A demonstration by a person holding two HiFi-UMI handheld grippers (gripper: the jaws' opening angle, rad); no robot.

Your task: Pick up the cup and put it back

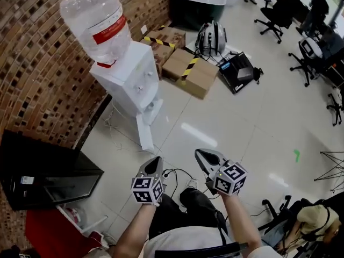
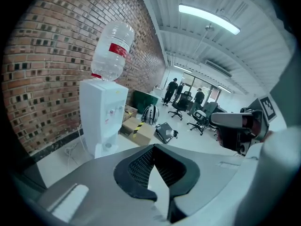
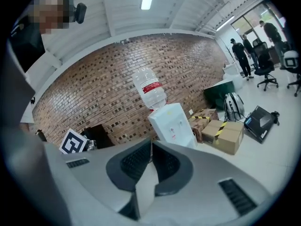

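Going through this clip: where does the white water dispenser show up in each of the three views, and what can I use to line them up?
Head view: the water dispenser stands upper left, seen from above.
Left gripper view: the water dispenser is left of centre, above the jaws.
Right gripper view: the water dispenser is near centre, just above the jaws.
Shared landmark: the taped cardboard boxes on the floor near it.

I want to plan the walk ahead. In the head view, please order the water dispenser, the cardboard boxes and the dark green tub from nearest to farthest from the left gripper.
1. Water dispenser: just ahead, against the brick wall.
2. Cardboard boxes: beyond the dispenser, further to the right.
3. Dark green tub: farthest, at the top of the view.
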